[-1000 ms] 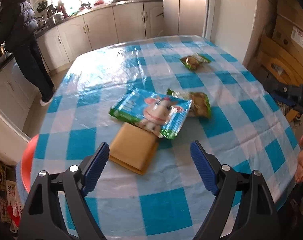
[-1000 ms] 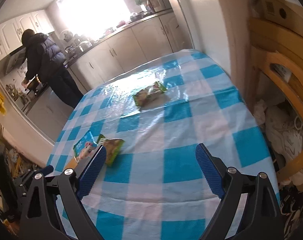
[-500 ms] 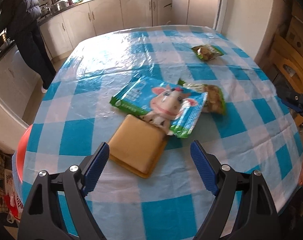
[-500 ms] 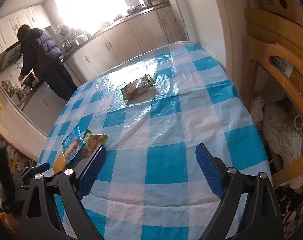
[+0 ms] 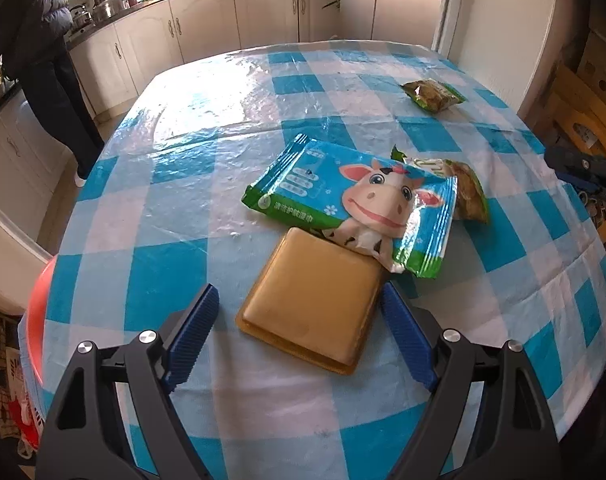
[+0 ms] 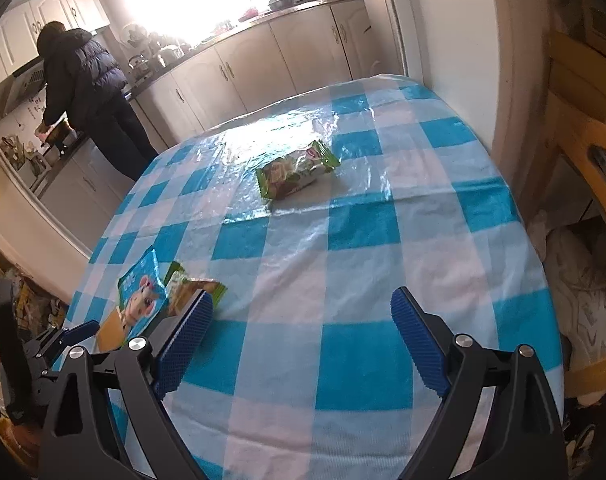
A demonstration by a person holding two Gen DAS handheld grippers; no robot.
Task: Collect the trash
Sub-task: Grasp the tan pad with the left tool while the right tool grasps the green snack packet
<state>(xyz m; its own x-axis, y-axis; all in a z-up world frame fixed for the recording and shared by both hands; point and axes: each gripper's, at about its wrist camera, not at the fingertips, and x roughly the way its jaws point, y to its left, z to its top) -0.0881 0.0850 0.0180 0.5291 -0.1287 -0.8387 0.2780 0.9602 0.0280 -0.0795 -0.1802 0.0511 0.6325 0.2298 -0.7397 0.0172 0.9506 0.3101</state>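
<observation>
Left tool [image 5: 299, 320] hangs spread, straddling the tan packet [image 5: 315, 300] on the tabletop [image 5: 175, 216]; cow wrapper [image 5: 355, 204] overlaps its far edge. Right tool [image 6: 303, 340], spread, empty; green snack bag [image 6: 297, 168] far ahead.

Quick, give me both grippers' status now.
Left gripper: open, holding nothing, above the tan packet.
Right gripper: open, empty, over the tablecloth.

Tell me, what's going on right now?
Both tools open, empty. Left tool over gold packet. Cow wet-wipes pack overlaps it. Right tool faces far snack wrapper.
</observation>
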